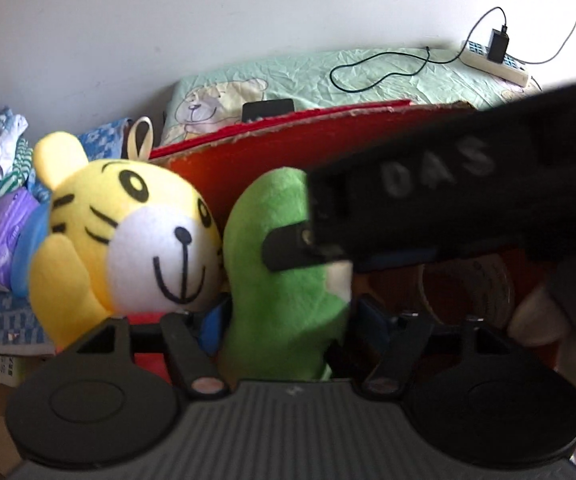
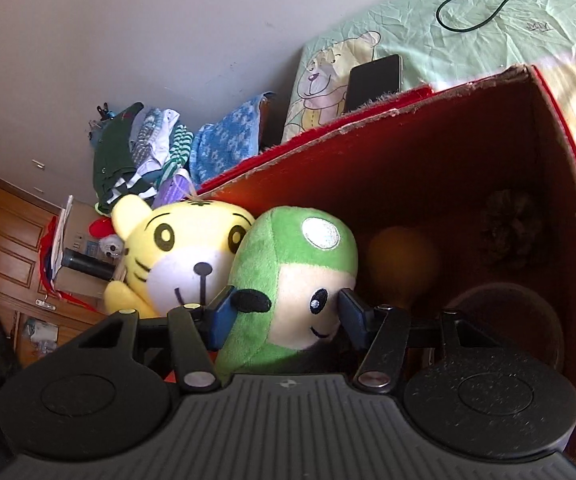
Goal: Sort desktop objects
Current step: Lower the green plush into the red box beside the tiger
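Note:
A green plush toy with a cream face hangs over the open red cardboard box. My right gripper is shut on its head, blue pads against both cheeks. In the left wrist view the toy's green body stands between the fingers of my left gripper, which is open, pads just off its sides. One right finger lies on the plush from the right. A yellow tiger plush leans against the green one on the left; what bears it is hidden.
Inside the box lie an orange ball, a pine cone and a round roll. Behind it a bed with a green sheet carries a phone, a cable and a power strip. Clothes are piled at the left.

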Motion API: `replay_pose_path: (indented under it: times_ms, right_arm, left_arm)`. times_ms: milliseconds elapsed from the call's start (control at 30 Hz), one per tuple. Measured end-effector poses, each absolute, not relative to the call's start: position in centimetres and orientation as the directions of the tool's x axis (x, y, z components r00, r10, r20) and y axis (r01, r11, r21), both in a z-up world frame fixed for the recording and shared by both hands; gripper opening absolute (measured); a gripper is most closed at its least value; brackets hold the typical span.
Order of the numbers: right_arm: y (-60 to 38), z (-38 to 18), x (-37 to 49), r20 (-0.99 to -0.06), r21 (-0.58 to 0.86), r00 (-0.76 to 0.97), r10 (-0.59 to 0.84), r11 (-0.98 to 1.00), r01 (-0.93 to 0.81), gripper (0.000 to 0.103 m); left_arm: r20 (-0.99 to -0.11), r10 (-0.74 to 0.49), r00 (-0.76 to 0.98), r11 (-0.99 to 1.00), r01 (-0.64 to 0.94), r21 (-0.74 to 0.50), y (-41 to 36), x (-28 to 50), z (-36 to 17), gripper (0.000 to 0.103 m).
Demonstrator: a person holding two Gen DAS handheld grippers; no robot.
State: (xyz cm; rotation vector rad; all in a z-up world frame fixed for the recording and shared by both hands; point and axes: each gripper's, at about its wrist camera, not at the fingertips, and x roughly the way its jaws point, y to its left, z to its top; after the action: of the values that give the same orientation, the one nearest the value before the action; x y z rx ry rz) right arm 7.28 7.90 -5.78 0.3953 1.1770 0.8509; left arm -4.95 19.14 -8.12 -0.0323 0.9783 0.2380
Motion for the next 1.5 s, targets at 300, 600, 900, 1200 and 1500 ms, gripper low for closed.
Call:
replay_pose_path:
  times_ms: [300, 600, 900, 1200, 1500]
  right_arm:
    - [9.0, -5.3, 7.0, -0.671, 0.612, 0.106, 0.734, 0.629, -0.479, 0.059]
    - [11.3, -5.5, 7.0, -0.707, 0.54, 0.085, 0.702, 0.614, -0.576, 0.061]
    - [9.7, -5.0, 7.7, -0.684, 0.57, 0.127, 0.718, 0.635, -0.521, 0.069]
    - [8.2, -5.5, 8.5, -0.681, 0.609, 0.131, 0.721, 0.656, -0.446, 0.059]
    - [9.1, -5.6, 8.2, -0.688, 0.581, 0.154, 0.709, 0.666, -0.468, 0.06]
  left_arm:
    - [-0.809, 0.12, 0.576, 0.981, -0.194, 0.007, 20.0, -7.7, -7.1, 0.07]
    - [-0.813, 0.148, 0.563, 0.976, -0.215, 0.028, 20.0, -8.1, -7.2, 0.067]
    - [-0.796, 0.138, 0.589, 0.975, -0.22, 0.006, 20.2, -9.1, -5.7, 0.079]
    - [-0.801, 0.119, 0.587, 0.977, -0.215, -0.013, 19.8, -9.5, -5.5, 0.073]
    - [-0.806, 0.125, 0.579, 0.978, -0.211, 0.0, 17.7, -8.5, -5.7, 0.073]
